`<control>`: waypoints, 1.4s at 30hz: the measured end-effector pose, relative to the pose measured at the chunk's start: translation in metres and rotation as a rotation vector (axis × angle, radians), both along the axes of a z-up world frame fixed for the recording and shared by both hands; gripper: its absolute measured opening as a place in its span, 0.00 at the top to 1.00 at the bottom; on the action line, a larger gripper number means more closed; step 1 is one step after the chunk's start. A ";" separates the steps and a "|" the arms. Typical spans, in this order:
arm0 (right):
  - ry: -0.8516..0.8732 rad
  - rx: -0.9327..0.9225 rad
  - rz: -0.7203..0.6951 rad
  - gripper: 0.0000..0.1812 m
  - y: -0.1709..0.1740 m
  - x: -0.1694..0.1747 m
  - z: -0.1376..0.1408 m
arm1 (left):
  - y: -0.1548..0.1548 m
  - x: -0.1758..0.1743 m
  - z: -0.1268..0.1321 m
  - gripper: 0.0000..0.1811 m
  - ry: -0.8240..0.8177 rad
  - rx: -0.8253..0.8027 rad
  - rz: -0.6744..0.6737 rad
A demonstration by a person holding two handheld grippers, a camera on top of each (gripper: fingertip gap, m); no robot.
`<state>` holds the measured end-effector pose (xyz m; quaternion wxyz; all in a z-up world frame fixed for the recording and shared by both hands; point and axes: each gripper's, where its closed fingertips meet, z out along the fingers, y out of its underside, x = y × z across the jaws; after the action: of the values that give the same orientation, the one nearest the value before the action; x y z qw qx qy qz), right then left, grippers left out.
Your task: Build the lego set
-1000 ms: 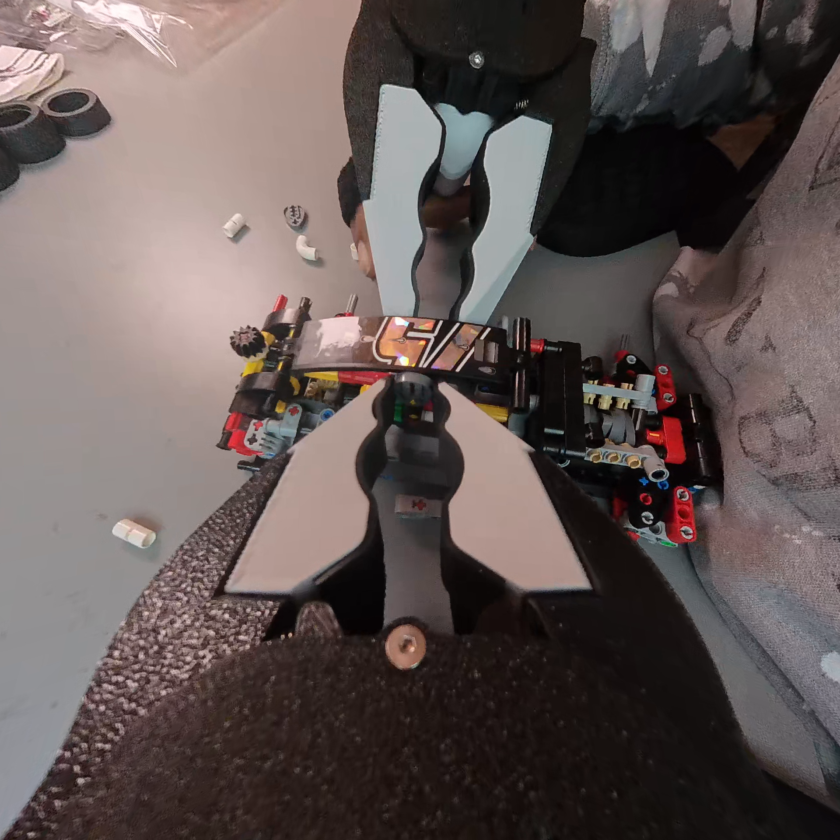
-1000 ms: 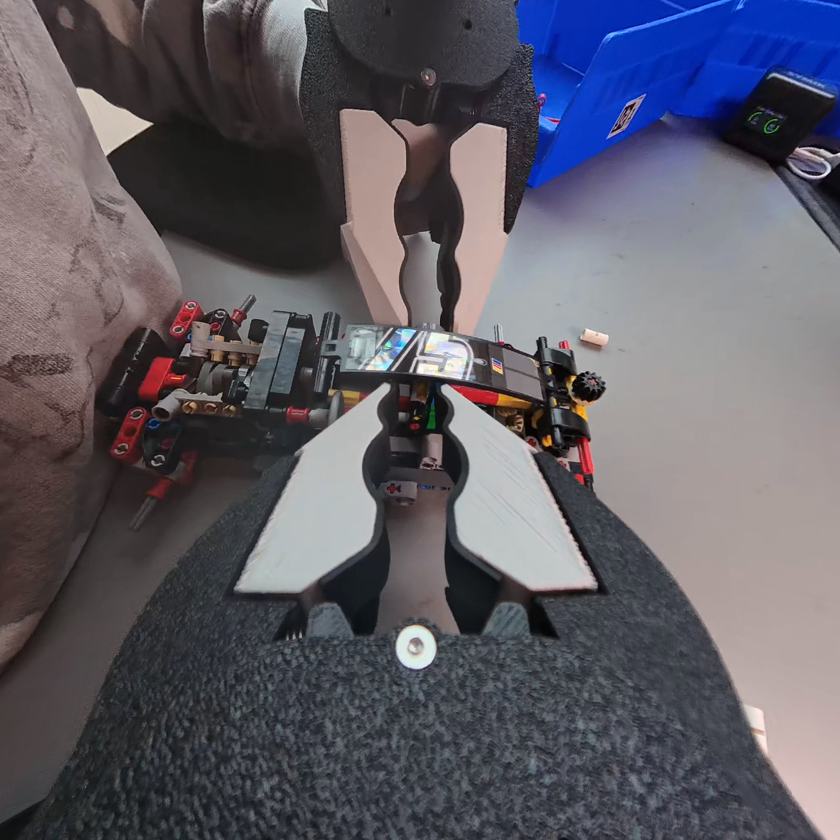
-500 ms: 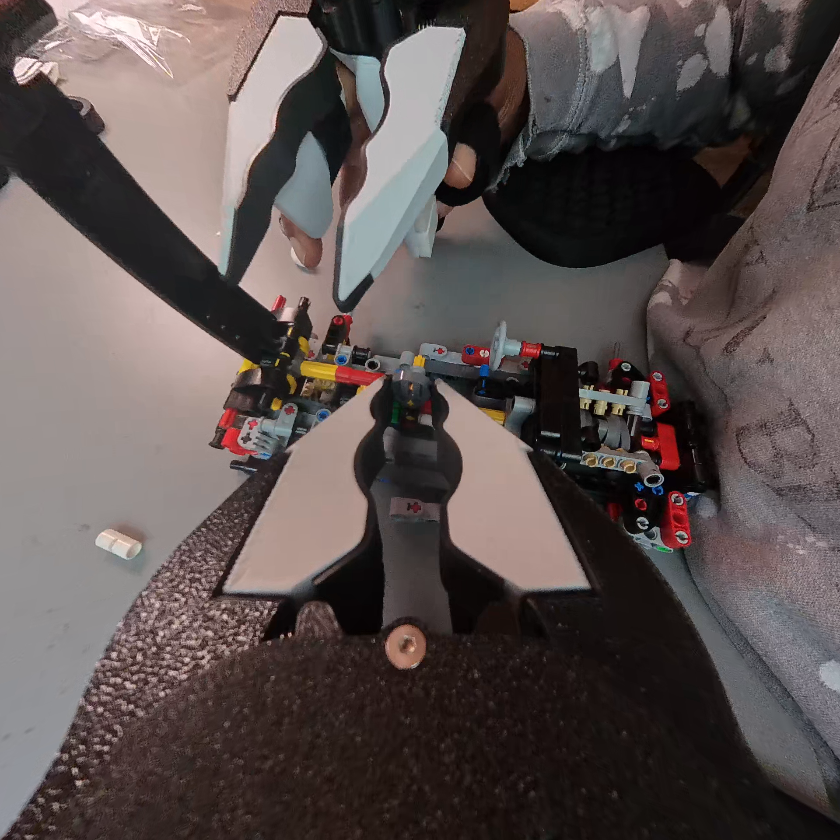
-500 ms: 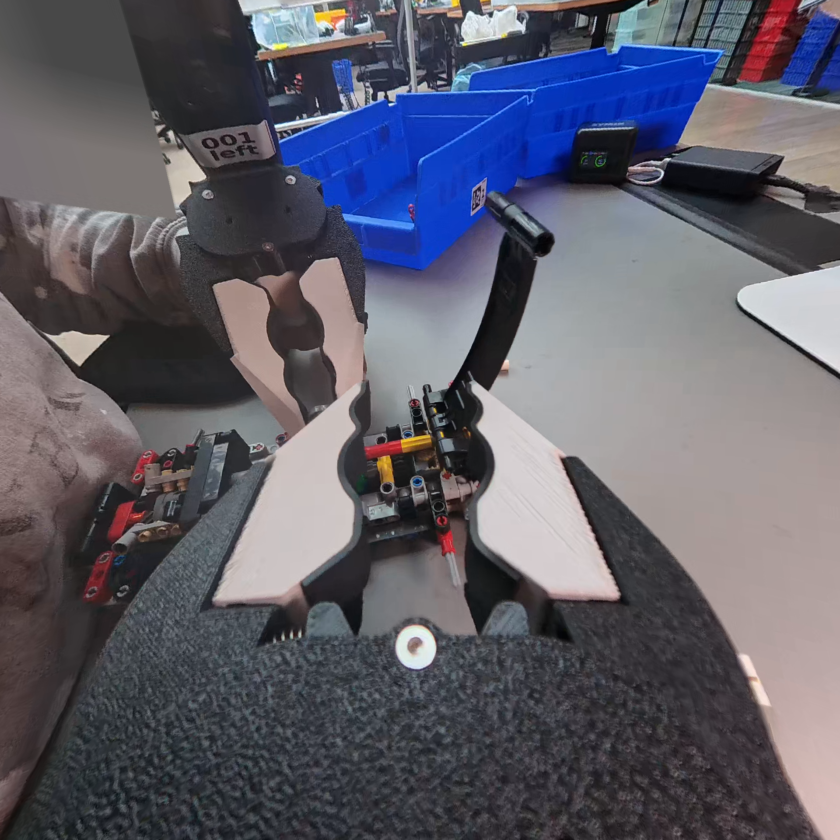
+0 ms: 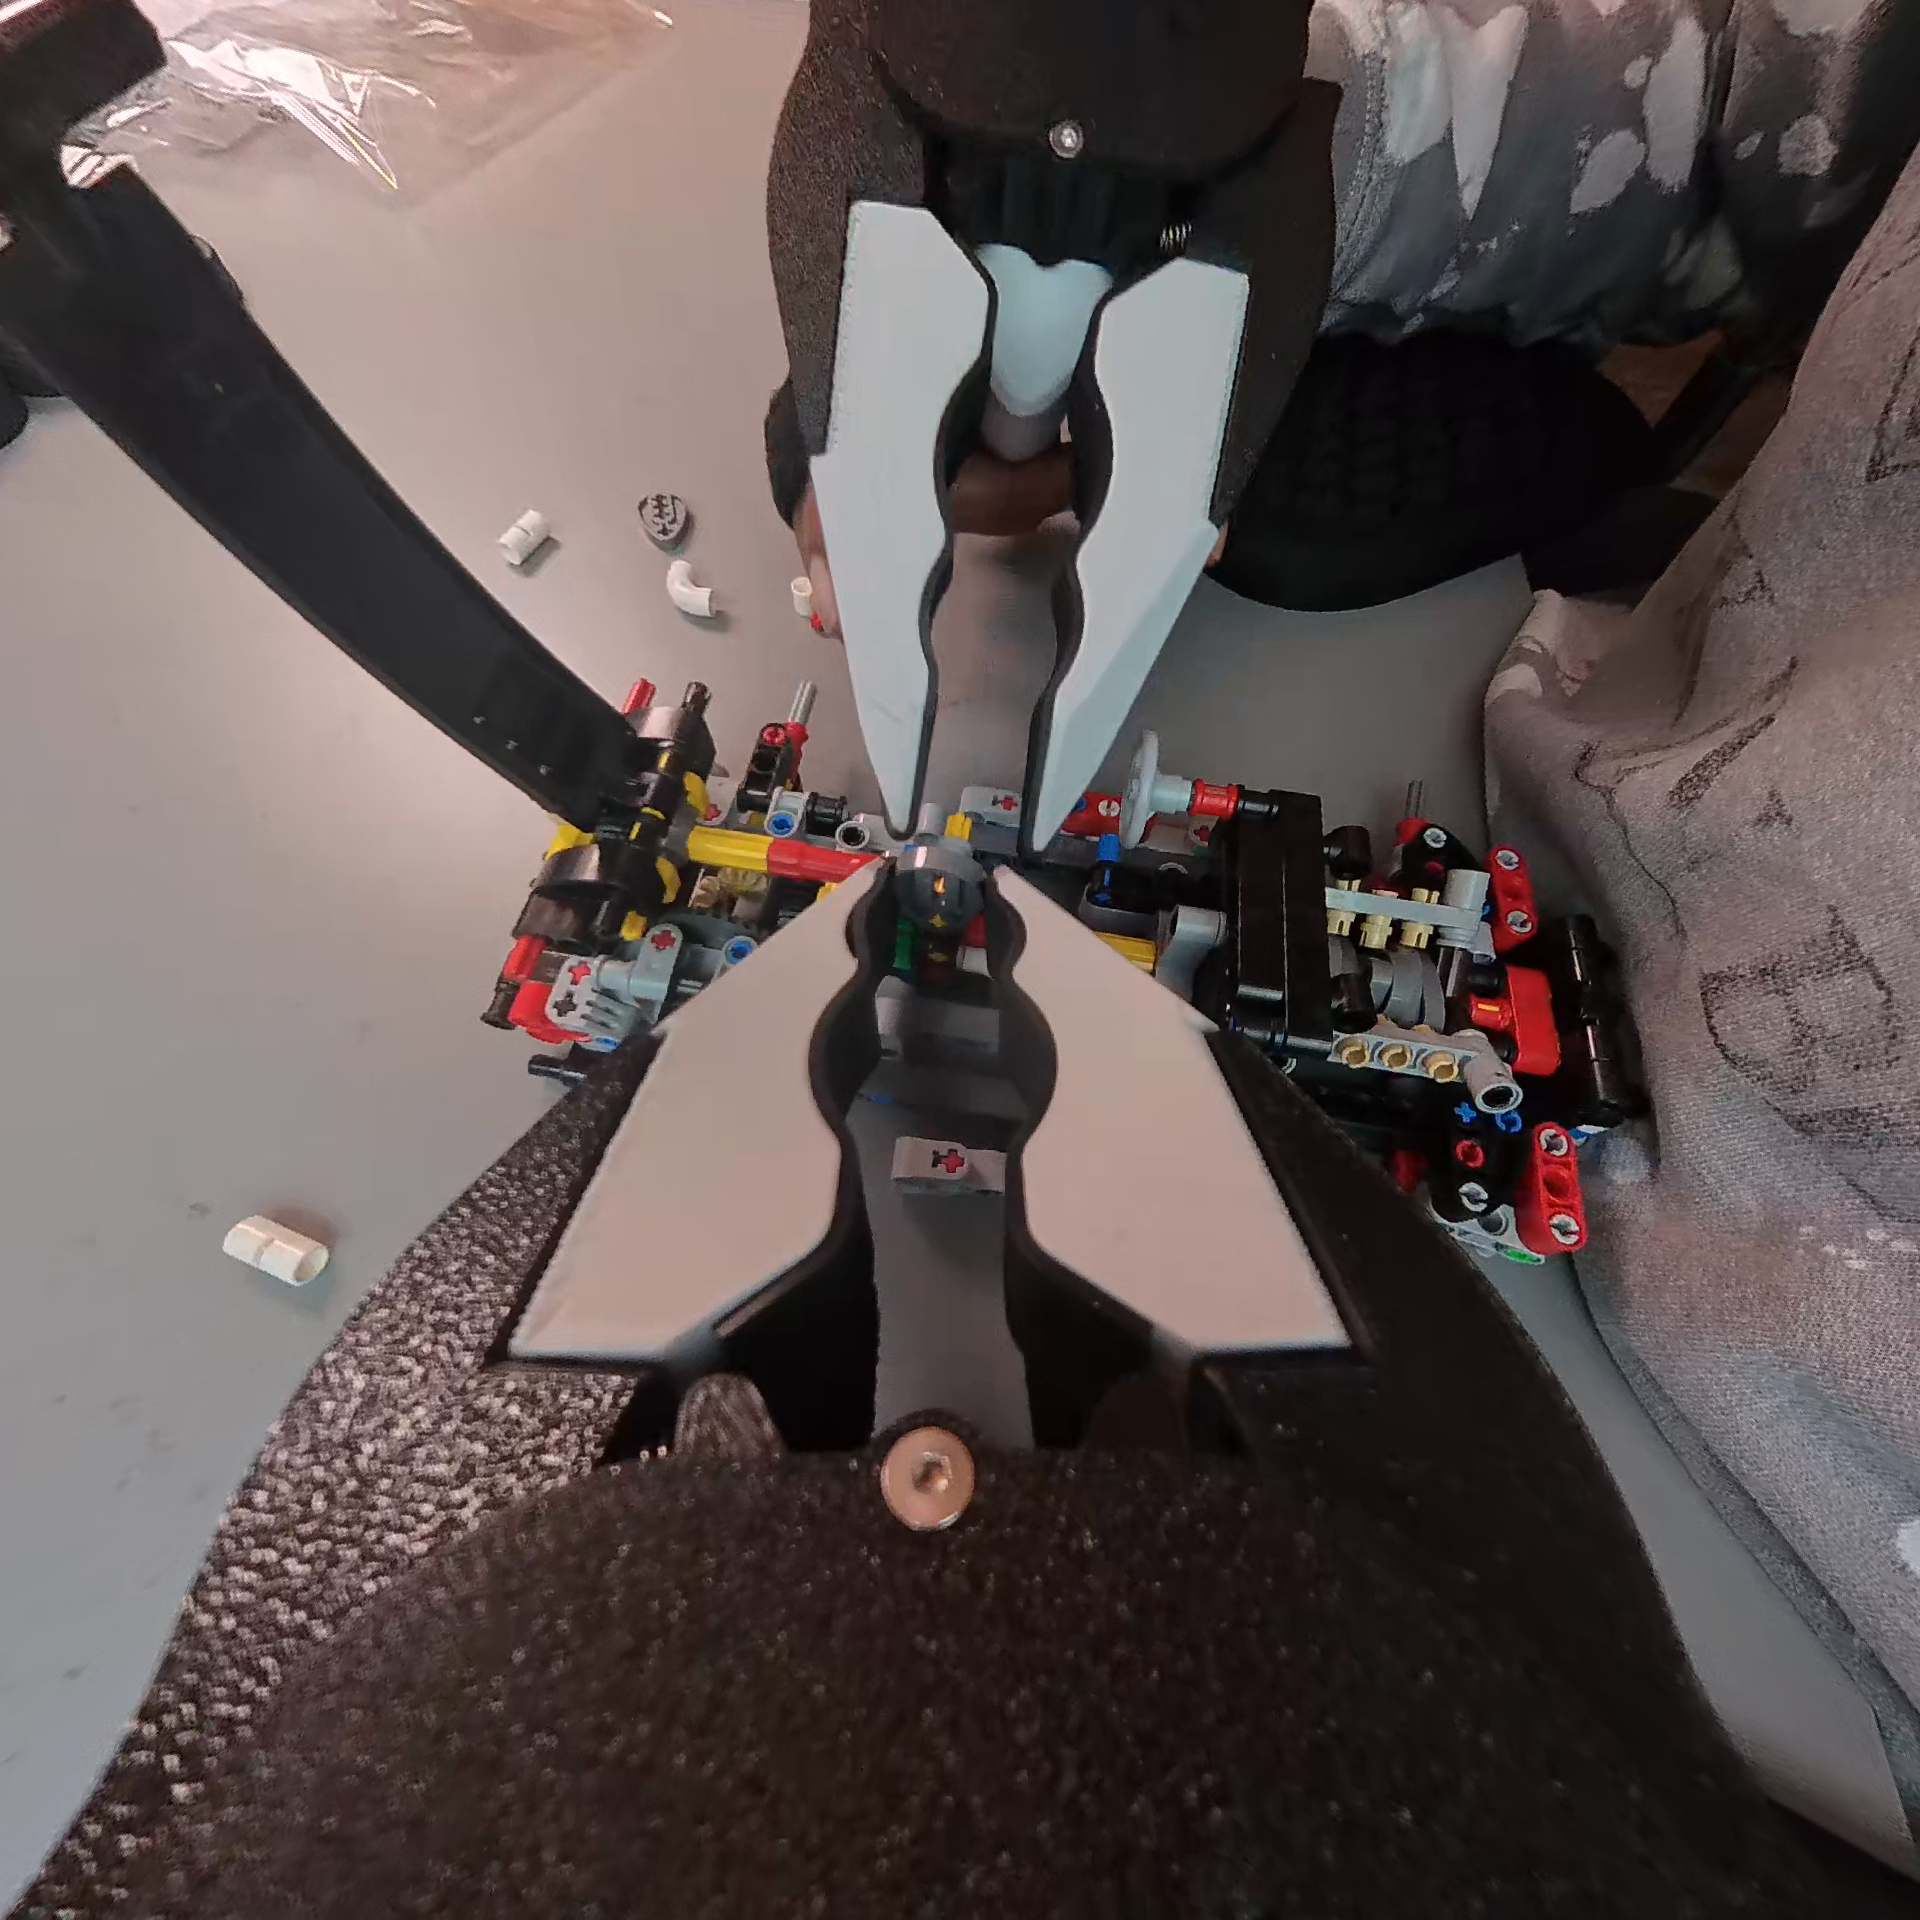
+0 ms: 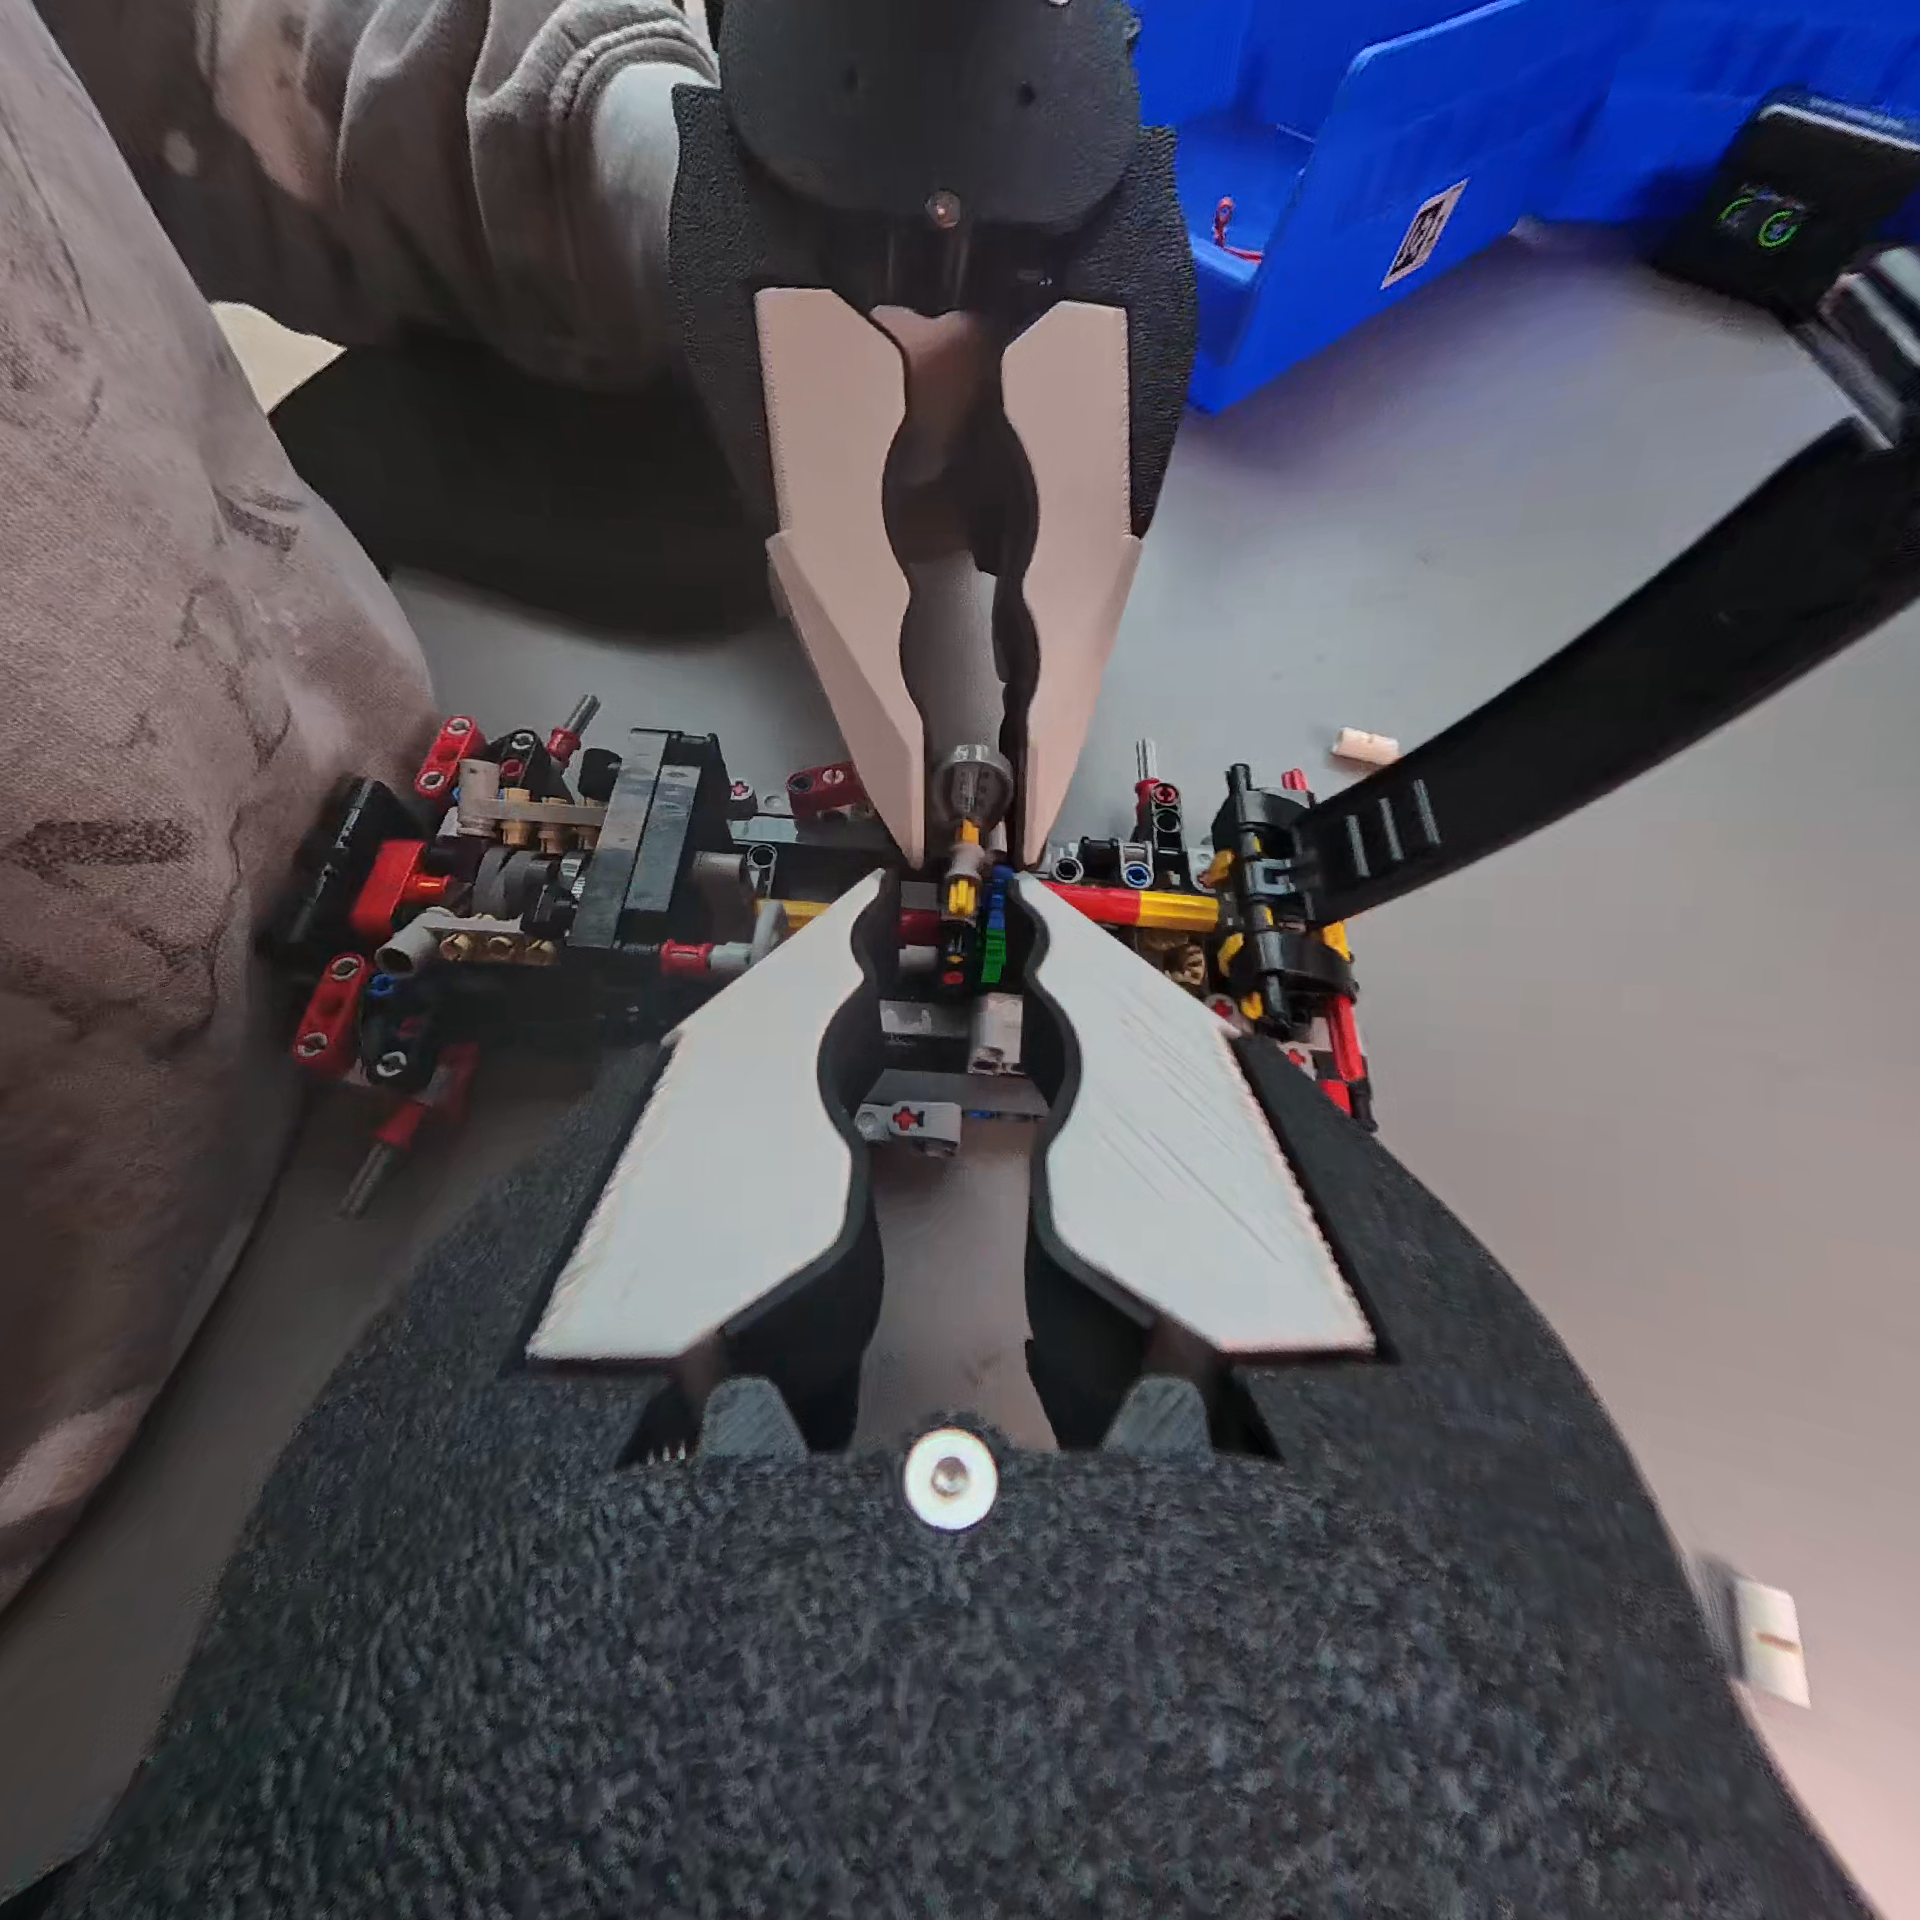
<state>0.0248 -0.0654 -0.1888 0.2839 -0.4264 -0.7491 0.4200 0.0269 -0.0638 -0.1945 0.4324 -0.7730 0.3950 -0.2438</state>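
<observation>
A: Where's the lego model point(image 5: 1049, 935)?

B: On the grey bench point(image 5: 260, 883), lying lengthways against a grey fabric fold point(image 5: 1745, 831). Long black panel point(image 5: 291, 499) hinged up at one end, tilted away from the chassis.

A: Left gripper point(image 5: 940, 883)?

B: Comes in over the near side of the model. Fingers point(image 5: 727, 1122) close together, a narrow gap at the tips, set either side of a small grey round piece point(image 5: 940, 862) in the middle. Cannot tell if they actually pinch it.

A: Right gripper point(image 6: 951, 873)?

B: Opposite side, tips meeting the left's over the same spot. Fingers slightly apart, straddling the model's centre; cannot tell whether they grip anything.

A: Around it?

B: Small white pieces point(image 5: 275, 1247) loose on the bench, clear plastic wrap point(image 5: 343, 94) at the far corner, blue bins point(image 6: 1455, 187) behind the model in the right wrist view.
</observation>
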 end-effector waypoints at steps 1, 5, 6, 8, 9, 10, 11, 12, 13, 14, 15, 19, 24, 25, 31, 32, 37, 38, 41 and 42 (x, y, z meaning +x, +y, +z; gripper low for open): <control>-0.001 0.011 0.006 0.89 -0.002 -0.001 -0.002 | 0.000 0.000 0.000 0.91 0.001 0.001 0.001; -0.019 0.022 0.010 0.91 -0.002 -0.004 -0.001 | 0.000 -0.001 0.000 0.91 0.001 0.005 0.003; -0.022 0.026 0.013 0.91 -0.002 -0.004 0.000 | 0.000 -0.001 0.000 0.91 -0.001 0.004 -0.001; -0.019 0.029 0.030 0.93 -0.005 -0.004 0.004 | -0.001 -0.003 0.002 0.89 -0.016 0.001 -0.011; -0.026 0.036 0.031 0.94 -0.005 -0.005 0.004 | 0.000 -0.005 0.003 0.87 -0.019 0.003 -0.007; -0.037 0.056 0.029 0.94 -0.004 -0.006 0.002 | 0.000 -0.006 0.002 0.87 -0.016 0.001 -0.006; -0.047 0.076 0.028 0.94 -0.003 -0.006 0.000 | -0.001 -0.007 0.001 0.88 -0.008 -0.004 -0.010; -0.053 0.085 0.029 0.94 -0.003 -0.007 -0.002 | -0.003 -0.006 -0.001 0.89 0.002 -0.007 -0.023; -0.053 0.079 0.033 0.94 -0.004 -0.008 -0.002 | -0.005 -0.004 -0.003 0.90 0.015 -0.005 -0.035; -0.061 0.075 0.037 0.94 -0.004 -0.009 -0.002 | -0.004 -0.005 -0.004 0.91 0.031 0.009 -0.029; -0.066 0.082 0.037 0.96 -0.004 -0.010 -0.003 | -0.003 -0.006 -0.005 0.93 0.041 0.017 -0.024; -0.113 0.114 0.053 0.96 -0.004 -0.013 -0.004 | -0.003 -0.008 -0.005 0.93 0.043 0.004 -0.022; -0.178 0.141 0.089 0.96 -0.004 -0.014 -0.004 | -0.007 -0.007 -0.004 0.86 0.032 0.001 -0.049; -0.190 0.157 0.103 0.96 -0.004 -0.013 -0.004 | -0.006 -0.008 -0.001 0.85 0.029 0.016 -0.043; -0.220 0.277 0.177 0.97 -0.004 -0.013 -0.005 | -0.003 -0.008 0.005 0.90 0.035 0.024 -0.053; -0.217 0.294 0.183 0.97 -0.004 -0.013 -0.005 | -0.003 -0.008 0.005 0.91 0.036 0.019 -0.055; -0.185 0.265 0.175 0.97 -0.006 -0.010 -0.005 | -0.007 -0.008 0.004 0.92 0.011 0.003 -0.049; -0.170 0.257 0.170 0.97 -0.007 -0.010 -0.004 | -0.008 -0.009 0.005 0.92 0.005 0.002 -0.050; -0.146 0.207 0.139 0.97 -0.005 -0.009 -0.004 | -0.009 -0.015 0.004 0.92 0.002 -0.013 -0.038; -0.129 0.208 0.126 0.97 -0.002 -0.007 -0.004 | -0.010 -0.021 0.002 0.92 0.012 -0.018 -0.025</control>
<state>0.0176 -0.0675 -0.1932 0.2508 -0.3731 -0.8306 0.3287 0.0064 -0.0740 -0.1927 0.4202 -0.7733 0.4050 -0.2480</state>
